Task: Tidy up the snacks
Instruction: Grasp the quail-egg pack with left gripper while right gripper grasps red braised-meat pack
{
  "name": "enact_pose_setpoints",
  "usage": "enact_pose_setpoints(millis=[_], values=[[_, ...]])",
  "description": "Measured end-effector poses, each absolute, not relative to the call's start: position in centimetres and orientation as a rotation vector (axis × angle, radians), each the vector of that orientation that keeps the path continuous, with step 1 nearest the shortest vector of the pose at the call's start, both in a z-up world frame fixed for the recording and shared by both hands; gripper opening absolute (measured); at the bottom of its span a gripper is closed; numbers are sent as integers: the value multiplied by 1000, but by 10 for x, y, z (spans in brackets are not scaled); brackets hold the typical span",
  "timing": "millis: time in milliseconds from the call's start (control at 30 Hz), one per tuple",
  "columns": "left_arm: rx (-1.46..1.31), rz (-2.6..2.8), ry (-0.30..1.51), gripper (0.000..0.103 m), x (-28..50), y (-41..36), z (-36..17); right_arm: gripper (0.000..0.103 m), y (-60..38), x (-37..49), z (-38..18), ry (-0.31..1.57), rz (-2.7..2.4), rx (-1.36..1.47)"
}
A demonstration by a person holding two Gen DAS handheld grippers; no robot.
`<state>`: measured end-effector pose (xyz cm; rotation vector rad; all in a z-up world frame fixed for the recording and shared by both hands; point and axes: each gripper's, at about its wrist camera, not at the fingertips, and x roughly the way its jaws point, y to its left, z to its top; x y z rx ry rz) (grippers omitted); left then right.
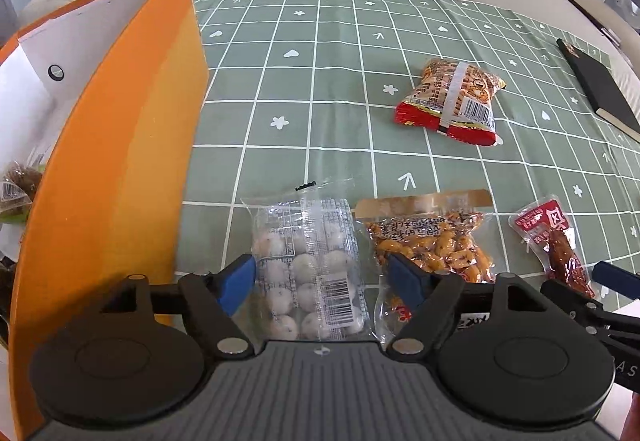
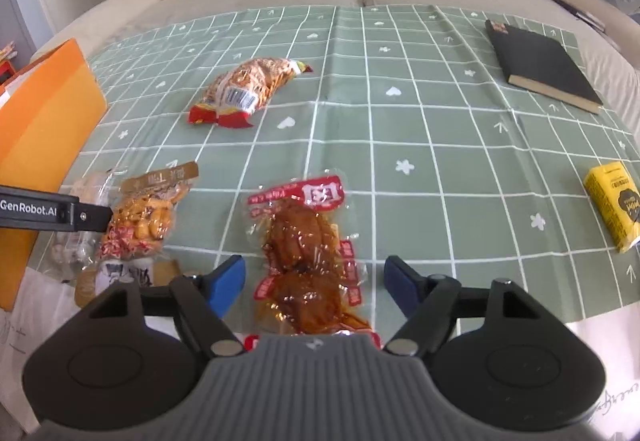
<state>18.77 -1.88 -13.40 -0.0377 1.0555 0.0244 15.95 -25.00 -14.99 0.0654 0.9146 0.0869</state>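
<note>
Pack of white balls (image 1: 308, 265) lies between spread fingers of left gripper (image 1: 322, 281), long axis running near-to-far, orange box (image 1: 120, 145) just to its left w/ snacks inside. Right gripper (image 2: 314, 287) also released, straddling red meat pack (image 2: 308, 257), same near-far lie. Left is nearer the box, so prob. goes first.

"GenRobot.AI", probably, on left claw (image 2: 60, 211) arm

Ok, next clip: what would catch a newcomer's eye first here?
The tall orange box at the table's left edge, open with snacks inside. Then the left gripper, jaws open around a clear bag of white balls, and the right gripper, open over a red meat pack.
</note>
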Motion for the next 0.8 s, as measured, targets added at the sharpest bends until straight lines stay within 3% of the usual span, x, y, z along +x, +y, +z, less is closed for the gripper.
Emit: enact_pose_setpoints(millis=[167,233,300,433,467,800], values=[[-79,44,1076,95,191,-16,-141,76,-244,162,-152,905,95,33],[-102,44,1073,95,191,-14,-142,70,-239,161,-153,900,97,-4],[-97,33,1068,86,190,-16,-141,61,-234,160,-154,889,96,-51],[-80,10,1048,71,189,-21,-139,59,-232,159,-154,879,104,-62],[-71,12,1036,59,189,-22,-138,59,-232,158,-154,877,102,-62],[-24,-9,979,59,179,-29,-120,53,-235,153,-141,855,92,-36]])
